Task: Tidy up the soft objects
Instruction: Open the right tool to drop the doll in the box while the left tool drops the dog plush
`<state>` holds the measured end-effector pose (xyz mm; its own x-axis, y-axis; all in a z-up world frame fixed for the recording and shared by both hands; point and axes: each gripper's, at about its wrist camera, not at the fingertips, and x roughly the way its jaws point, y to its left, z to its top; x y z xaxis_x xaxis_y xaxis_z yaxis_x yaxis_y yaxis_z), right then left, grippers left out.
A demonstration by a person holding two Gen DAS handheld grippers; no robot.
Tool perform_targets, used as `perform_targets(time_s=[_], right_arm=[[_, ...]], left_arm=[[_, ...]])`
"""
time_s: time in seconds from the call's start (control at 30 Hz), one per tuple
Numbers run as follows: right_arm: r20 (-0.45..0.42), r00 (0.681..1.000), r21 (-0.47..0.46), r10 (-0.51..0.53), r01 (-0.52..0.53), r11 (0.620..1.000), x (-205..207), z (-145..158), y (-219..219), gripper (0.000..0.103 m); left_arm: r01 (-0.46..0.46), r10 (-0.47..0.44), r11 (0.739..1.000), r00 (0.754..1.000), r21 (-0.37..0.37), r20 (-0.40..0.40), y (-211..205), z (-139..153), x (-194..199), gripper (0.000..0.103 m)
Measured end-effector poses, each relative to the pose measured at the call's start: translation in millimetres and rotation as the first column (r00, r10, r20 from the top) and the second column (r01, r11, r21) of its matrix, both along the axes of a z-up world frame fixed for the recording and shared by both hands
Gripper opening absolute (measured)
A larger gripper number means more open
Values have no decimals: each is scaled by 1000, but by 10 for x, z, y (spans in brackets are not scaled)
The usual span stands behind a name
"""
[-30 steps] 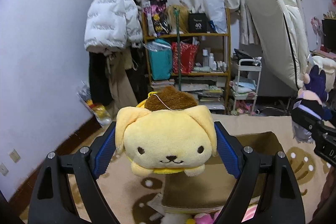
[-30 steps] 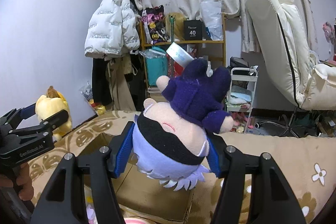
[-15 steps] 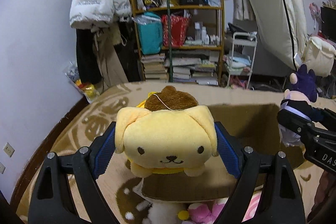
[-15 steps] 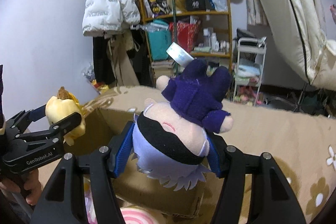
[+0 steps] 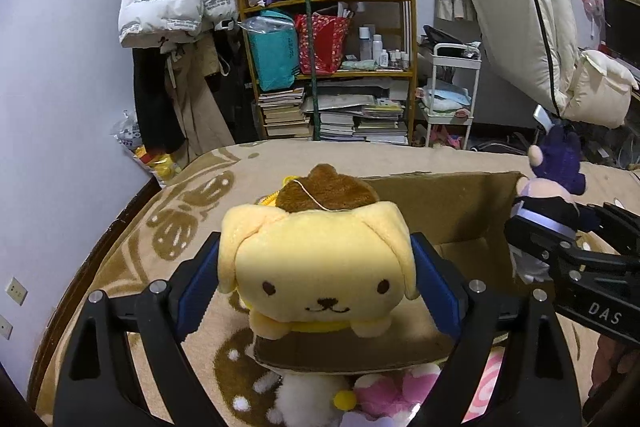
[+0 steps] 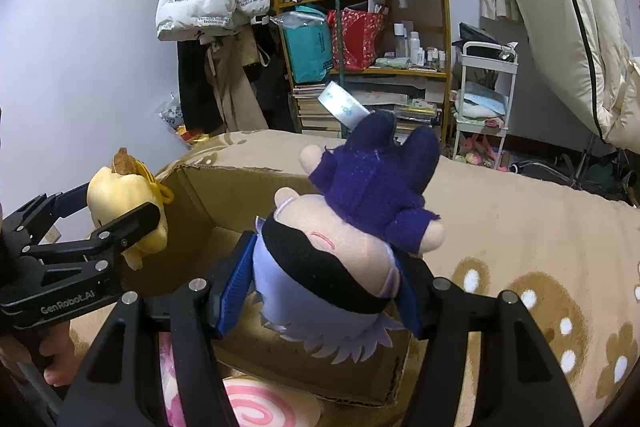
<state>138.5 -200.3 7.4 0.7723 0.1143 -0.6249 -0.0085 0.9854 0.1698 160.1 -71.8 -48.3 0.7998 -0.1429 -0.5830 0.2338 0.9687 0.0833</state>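
Left wrist view: left gripper (image 5: 316,283) squeezes yellow puppy plush (image 5: 318,267) between blue pads, above near edge of open cardboard box (image 5: 452,211). Right gripper (image 6: 320,287) pinches purple-clothed doll (image 6: 352,227), head down, over same box. Box sits on tan flower blanket (image 6: 520,227).

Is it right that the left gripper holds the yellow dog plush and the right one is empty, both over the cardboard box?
Not quite: the right gripper isn't empty. The right wrist view shows it clamping a purple-clothed doll. The left gripper does hold the yellow dog plush over the cardboard box.
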Motion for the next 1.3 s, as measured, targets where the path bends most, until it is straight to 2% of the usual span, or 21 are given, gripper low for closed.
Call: perform_targets(time_s=[0.2,0.37,0.5,0.67,0.73,0.8,0.93,1.07,1.3], right_arm=[[-5,1000,13,-3,3,1000,38,5,-26,67],[-21,1000,11,0,0,1000,46,-21,-24,68],[-18,1000,12,-4,4,1000,44,-10,-28,76],[-20,1000,-26,1,-2,1000,23,1,-1,79],[-20,1000,-23,4,-5,1000,6,10,3,82],[-14,1000,-29,-1,0,1000,-6,22,7,90],[-7,1000,-31,-9,8,999,-58,60,3,91],[6,1000,-33,-13,13,999,-111,97,-9,100],[32,999,-11,-37,38,999,-259,189,-19,103]], left_arm=[[17,-17,1000,1000,16,-9,-43,-28,-7,90],[13,-14,1000,999,-12,-36,-2,-29,33,91],[14,-15,1000,999,-27,-47,28,-9,30,93],[10,-10,1000,999,-5,-34,19,28,-4,94],[12,-12,1000,1000,10,-22,8,53,-34,95],[13,-13,1000,1000,20,-13,-1,75,-59,97],[11,-11,1000,1000,2,3,29,135,-103,101],[1,-1,1000,1000,3,14,63,201,-143,101],[-11,10,1000,1000,15,25,160,344,-274,101]])
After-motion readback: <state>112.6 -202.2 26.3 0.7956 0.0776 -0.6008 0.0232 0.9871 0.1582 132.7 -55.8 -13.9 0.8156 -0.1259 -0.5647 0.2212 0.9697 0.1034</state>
